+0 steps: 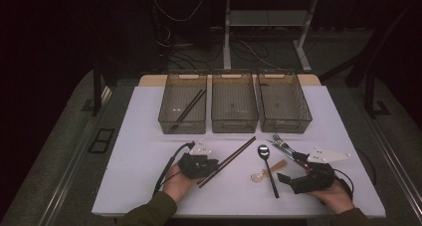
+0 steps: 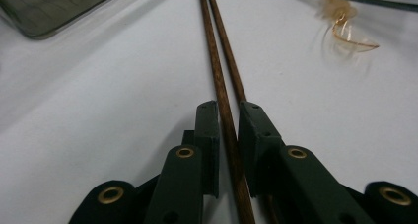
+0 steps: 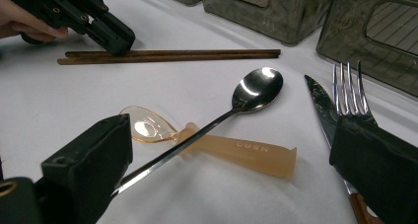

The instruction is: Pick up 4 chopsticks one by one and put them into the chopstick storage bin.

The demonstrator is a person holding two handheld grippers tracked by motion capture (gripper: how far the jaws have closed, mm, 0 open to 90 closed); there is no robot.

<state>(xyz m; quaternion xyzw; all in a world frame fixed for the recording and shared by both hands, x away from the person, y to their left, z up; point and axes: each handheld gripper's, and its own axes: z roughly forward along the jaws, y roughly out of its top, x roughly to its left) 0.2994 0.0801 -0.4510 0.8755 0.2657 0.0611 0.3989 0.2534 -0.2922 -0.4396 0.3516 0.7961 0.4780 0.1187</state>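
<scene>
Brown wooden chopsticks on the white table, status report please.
Left gripper jaws astride brown wooden chopsticks, pads close, grip unconfirmed. Right gripper open above steel spoon. Chopsticks flat on table, path to bins unobstructed.

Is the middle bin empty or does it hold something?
Empty: the middle bin shows bare mesh floor, unlike the left bin with chopsticks.

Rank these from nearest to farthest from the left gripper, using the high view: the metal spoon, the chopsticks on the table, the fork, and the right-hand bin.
From the left gripper:
1. Chopsticks on the table: between its jaws.
2. Metal spoon: mid-table, to the right.
3. Fork: further right, beside the knife.
4. Right-hand bin: at the back right.
</scene>
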